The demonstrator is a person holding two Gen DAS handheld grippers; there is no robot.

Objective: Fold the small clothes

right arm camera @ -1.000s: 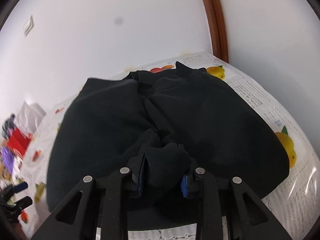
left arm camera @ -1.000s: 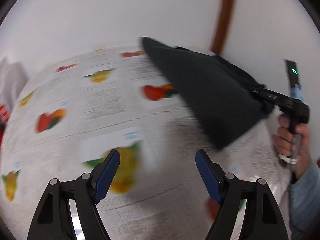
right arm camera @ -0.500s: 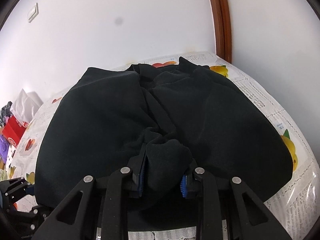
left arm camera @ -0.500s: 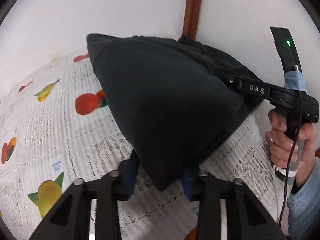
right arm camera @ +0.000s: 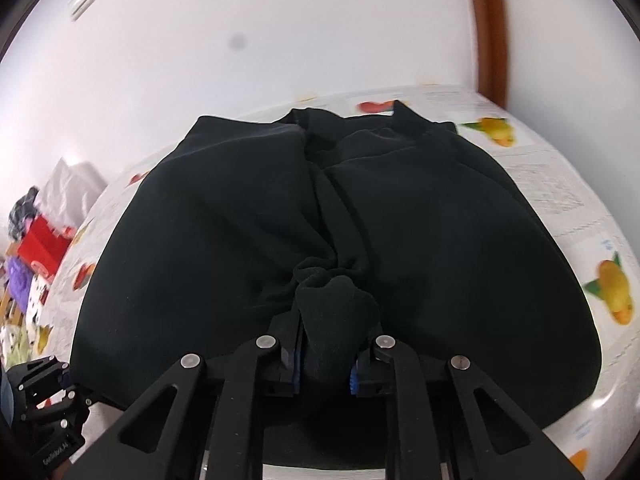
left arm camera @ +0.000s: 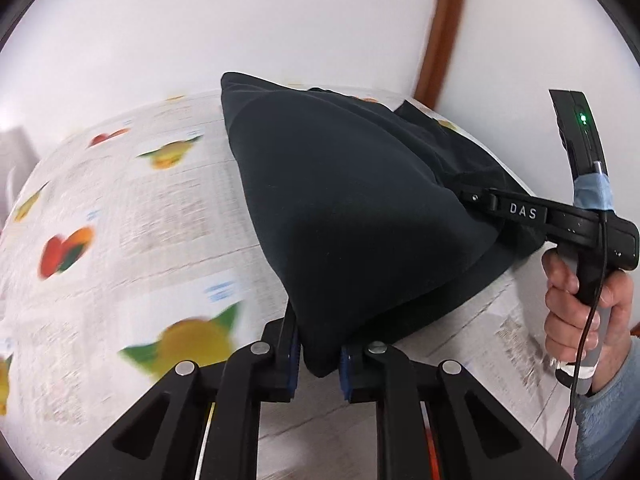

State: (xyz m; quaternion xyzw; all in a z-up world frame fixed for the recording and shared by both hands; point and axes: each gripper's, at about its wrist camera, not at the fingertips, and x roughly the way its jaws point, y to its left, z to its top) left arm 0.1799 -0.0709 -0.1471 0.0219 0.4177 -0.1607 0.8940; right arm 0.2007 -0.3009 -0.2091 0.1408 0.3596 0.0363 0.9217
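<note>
A black garment [left arm camera: 352,216] lies on the fruit-print tablecloth [left arm camera: 120,216], its near edge lifted. My left gripper [left arm camera: 318,364] is shut on the garment's near left corner. The right gripper [left arm camera: 468,196] shows in the left wrist view, held in a hand [left arm camera: 580,300] at the right. In the right wrist view the garment [right arm camera: 440,220] spreads wide and my right gripper [right arm camera: 324,360] is shut on a bunched fold of its near edge. The left gripper [right arm camera: 76,396] shows at the bottom left there.
A white wall and a brown door frame [left arm camera: 444,28] stand behind the table. A pile of coloured items, one of them red [right arm camera: 40,248], sits at the table's far left. The table's edge [right arm camera: 592,432] runs close on the right.
My left gripper has closed on the garment's corner and lifted it, with the view swinging. The right gripper has kept its hold on the bunched fold.
</note>
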